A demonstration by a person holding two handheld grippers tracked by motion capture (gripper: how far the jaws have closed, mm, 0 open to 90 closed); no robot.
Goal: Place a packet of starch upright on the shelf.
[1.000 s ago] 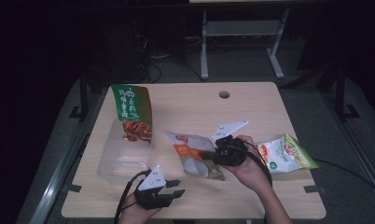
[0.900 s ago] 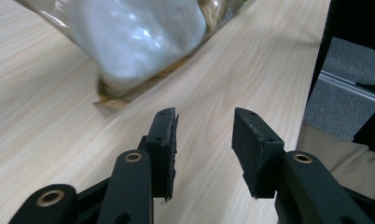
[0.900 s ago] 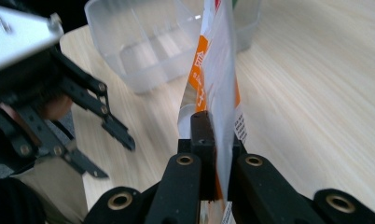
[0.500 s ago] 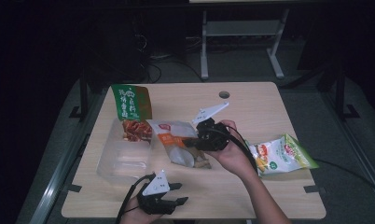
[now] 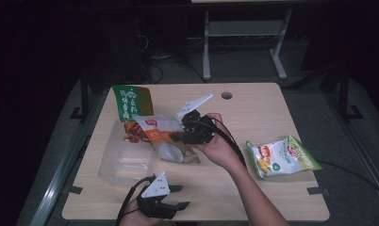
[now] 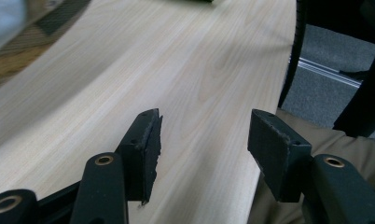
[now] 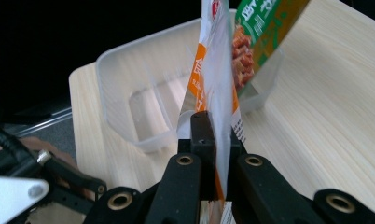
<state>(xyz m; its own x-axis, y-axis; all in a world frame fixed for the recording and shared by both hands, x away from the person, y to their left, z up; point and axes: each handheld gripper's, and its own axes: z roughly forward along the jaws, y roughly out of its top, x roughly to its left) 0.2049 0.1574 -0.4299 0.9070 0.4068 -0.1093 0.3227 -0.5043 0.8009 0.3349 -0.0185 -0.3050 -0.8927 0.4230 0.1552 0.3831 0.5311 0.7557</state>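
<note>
Step in hand, by my reading: loading snack packets into the clear plastic bin (image 5: 126,162), which serves as landmark. The right gripper (image 5: 178,137) has its jaws clamped flat on the edge of an orange-and-white snack packet (image 5: 164,139); in the right gripper view the packet (image 7: 213,93) stands on edge between the closed jaws, hanging over the bin's (image 7: 143,93) right-hand rim, not yet inside. A green packet (image 5: 133,106) already leans upright in the bin's far end. Another green-and-white packet (image 5: 282,157) lies well to the right of the bin on the table (image 5: 253,108). The left gripper (image 5: 171,207) rests near the table edge, just in front of the bin; its jaws have just been opening and stand apart with nothing between them.

Next move likely calls for carrying the held packet further over the bin's open compartment, lowering it clear of the rim, then releasing.
</note>
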